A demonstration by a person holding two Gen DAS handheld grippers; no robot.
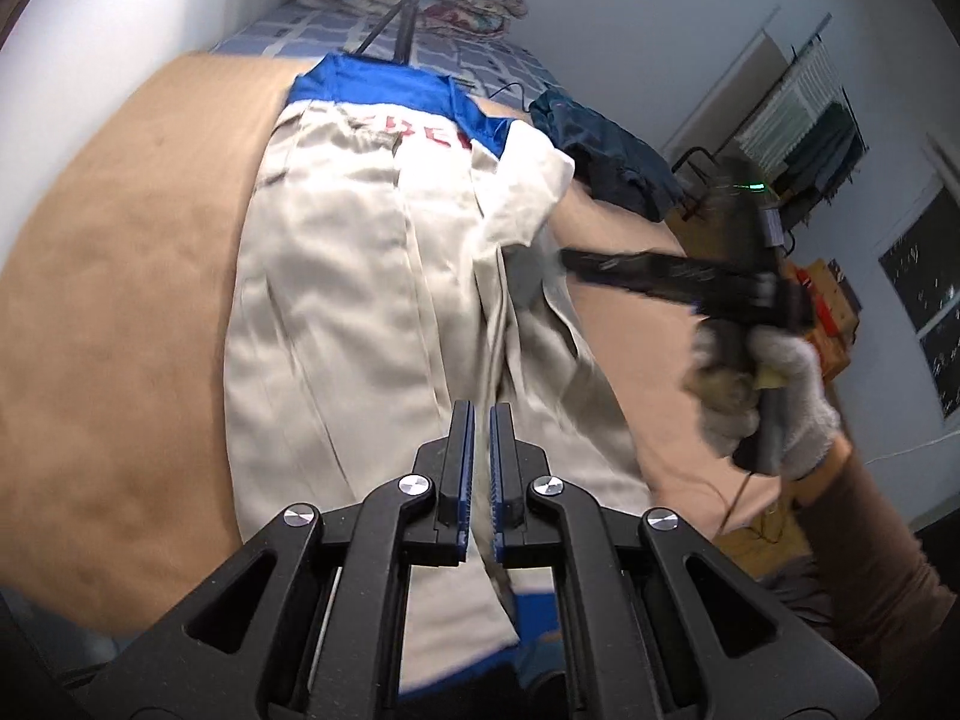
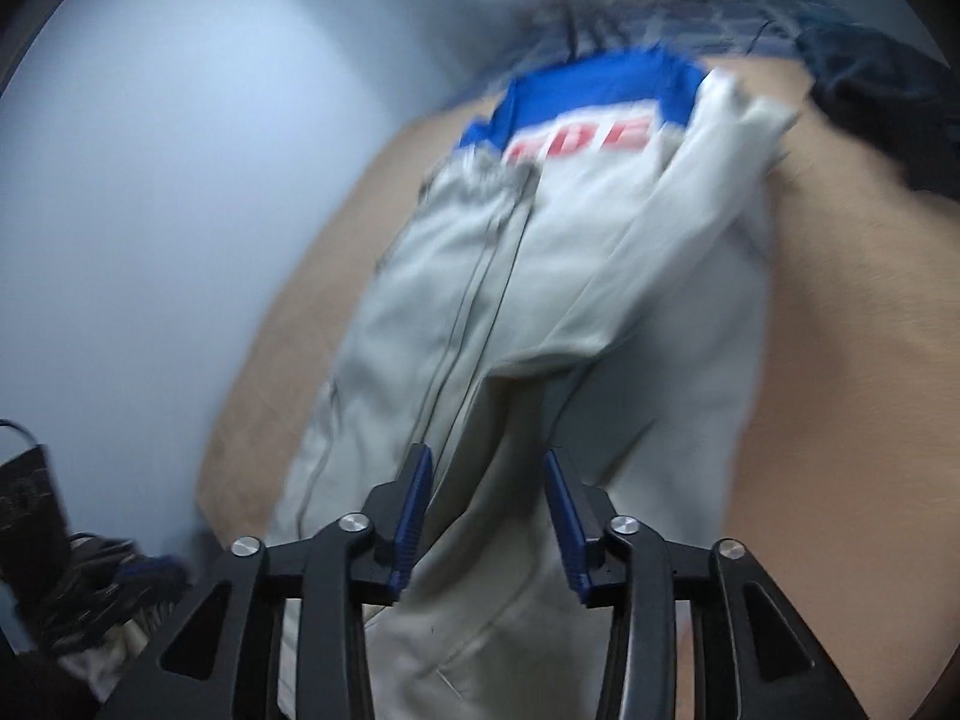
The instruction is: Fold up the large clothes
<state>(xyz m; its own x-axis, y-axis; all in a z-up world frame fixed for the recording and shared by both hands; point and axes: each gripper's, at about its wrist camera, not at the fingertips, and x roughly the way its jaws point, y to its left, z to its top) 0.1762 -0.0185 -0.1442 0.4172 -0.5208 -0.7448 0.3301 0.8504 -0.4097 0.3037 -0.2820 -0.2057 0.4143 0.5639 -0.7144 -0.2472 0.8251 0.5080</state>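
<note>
Both of my grippers tilt down over the cream garment spread on the tan bed cover. My left gripper is pinched shut; whether it grips the cloth under its tips I cannot tell. My right gripper, held in a gloved hand, stands apart, nothing pressed between its pads. Red letters under the blue band are too blurred to read.

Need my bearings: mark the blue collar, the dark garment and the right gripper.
blue collar [image 1: 384, 87], left wrist view, middle of the blue band.
dark garment [image 1: 606, 147], left wrist view, crumpled centre.
right gripper [image 2: 487, 468], right wrist view, between the fingertips.
</note>
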